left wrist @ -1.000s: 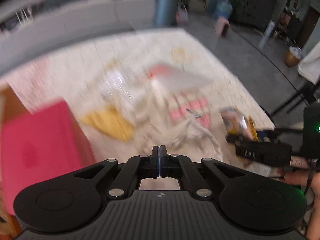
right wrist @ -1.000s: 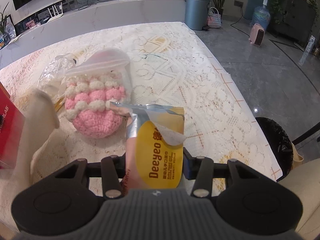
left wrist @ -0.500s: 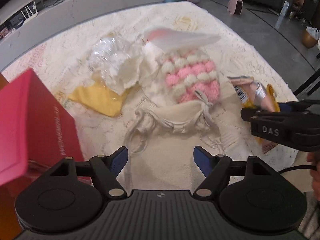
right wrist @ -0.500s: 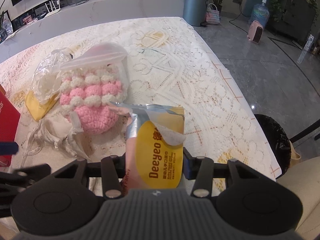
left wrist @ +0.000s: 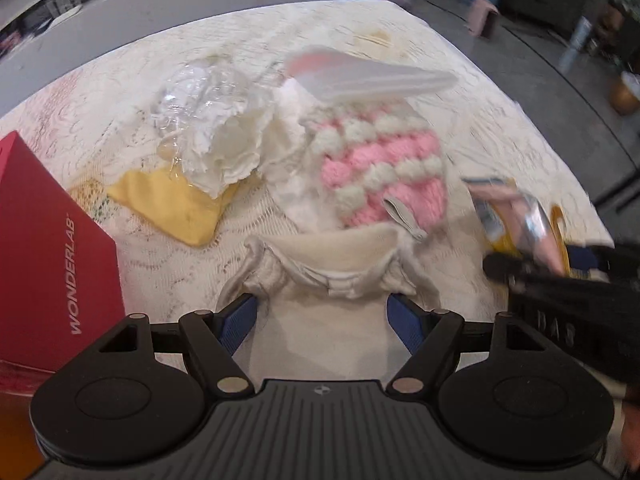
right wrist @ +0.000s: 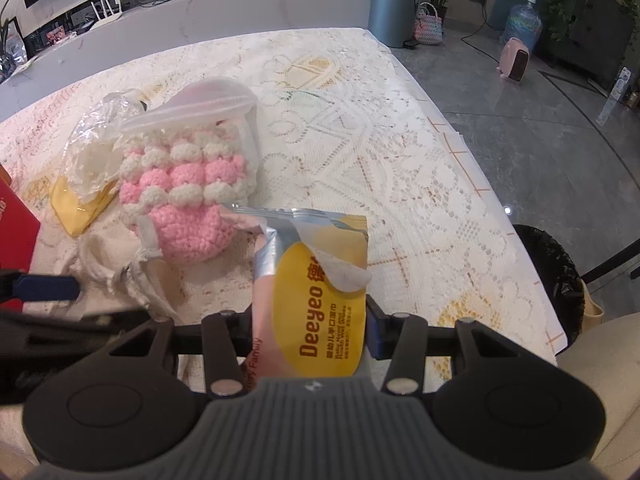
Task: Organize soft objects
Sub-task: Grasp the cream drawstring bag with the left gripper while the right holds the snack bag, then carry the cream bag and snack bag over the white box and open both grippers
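The left gripper [left wrist: 322,318] has its blue-padded fingers [left wrist: 238,320] spread wide, having just been opening, and the mouth of a cream drawstring pouch [left wrist: 328,276] lies between them; the pads stand off its gathered sides, not pressing it. The pouch rests on the lace-covered desk [left wrist: 460,92], its ruffled opening facing away from the camera.

The right gripper [right wrist: 310,330] has its fingers closed partway on a yellow and pink pack of Deeyeo wipes [right wrist: 320,300], which stands up between them with its silver top edge crumpled and a white sticker flap peeled back. In the left wrist view this pack [left wrist: 516,216] sits to the right of the pouch, blurred.

Just beyond the pouch lies a pink and white crocheted bag [left wrist: 384,168] inside a translucent zip bag whose open lip sticks up behind it [left wrist: 372,76]. A loose cream tie from the pouch rests against the crochet. To the left of that are a crumpled clear plastic wrapper holding something white [left wrist: 208,120], which overlaps a flat yellow cloth [left wrist: 172,204]. A red box printed WONDERLAB [left wrist: 52,260] stands at the left edge of the desk.

Past the desk, in the right wrist view, a grey bin [right wrist: 394,8] stands on the tiled floor.
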`<act>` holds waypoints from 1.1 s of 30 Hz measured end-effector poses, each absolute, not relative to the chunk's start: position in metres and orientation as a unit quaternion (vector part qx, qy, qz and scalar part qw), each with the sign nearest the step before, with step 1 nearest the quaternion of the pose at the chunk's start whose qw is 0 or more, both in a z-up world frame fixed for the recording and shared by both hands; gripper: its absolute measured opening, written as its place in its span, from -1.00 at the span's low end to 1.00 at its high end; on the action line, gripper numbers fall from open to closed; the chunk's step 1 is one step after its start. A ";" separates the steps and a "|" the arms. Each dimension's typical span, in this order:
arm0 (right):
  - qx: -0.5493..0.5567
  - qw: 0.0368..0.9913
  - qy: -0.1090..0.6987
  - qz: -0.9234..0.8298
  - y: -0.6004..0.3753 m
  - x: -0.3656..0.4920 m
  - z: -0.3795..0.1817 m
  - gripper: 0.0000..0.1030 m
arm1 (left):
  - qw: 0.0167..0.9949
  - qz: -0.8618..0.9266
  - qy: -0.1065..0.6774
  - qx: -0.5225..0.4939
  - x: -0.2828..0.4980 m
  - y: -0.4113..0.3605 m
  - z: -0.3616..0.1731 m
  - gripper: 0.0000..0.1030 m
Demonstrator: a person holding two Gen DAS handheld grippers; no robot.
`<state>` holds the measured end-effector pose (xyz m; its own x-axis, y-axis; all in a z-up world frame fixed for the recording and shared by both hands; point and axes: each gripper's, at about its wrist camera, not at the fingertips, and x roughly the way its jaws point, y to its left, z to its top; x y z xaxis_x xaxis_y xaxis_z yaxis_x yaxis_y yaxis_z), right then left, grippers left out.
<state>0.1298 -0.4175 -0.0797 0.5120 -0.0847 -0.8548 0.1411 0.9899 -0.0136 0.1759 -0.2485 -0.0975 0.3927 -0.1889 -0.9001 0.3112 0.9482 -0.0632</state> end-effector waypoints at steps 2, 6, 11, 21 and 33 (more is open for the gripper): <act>0.030 0.870 0.489 -0.064 -0.417 0.129 -0.079 -0.08 | 0.829 -0.146 0.536 0.056 0.178 -0.253 -0.101 0.75; 0.031 0.867 0.492 -0.075 -0.419 0.130 -0.081 -0.08 | 0.831 -0.136 0.536 0.057 0.179 -0.256 -0.103 0.78; 0.040 0.864 0.494 -0.089 -0.424 0.129 -0.081 -0.08 | 0.836 -0.130 0.531 0.038 0.180 -0.258 -0.106 0.97; 0.055 0.862 0.496 -0.089 -0.430 0.128 -0.083 -0.08 | 0.875 -0.139 0.459 0.069 0.155 -0.262 -0.110 0.35; 0.056 0.876 0.473 -0.073 -0.426 0.121 -0.072 -0.09 | 0.877 -0.243 0.407 0.075 0.123 -0.229 -0.042 -0.65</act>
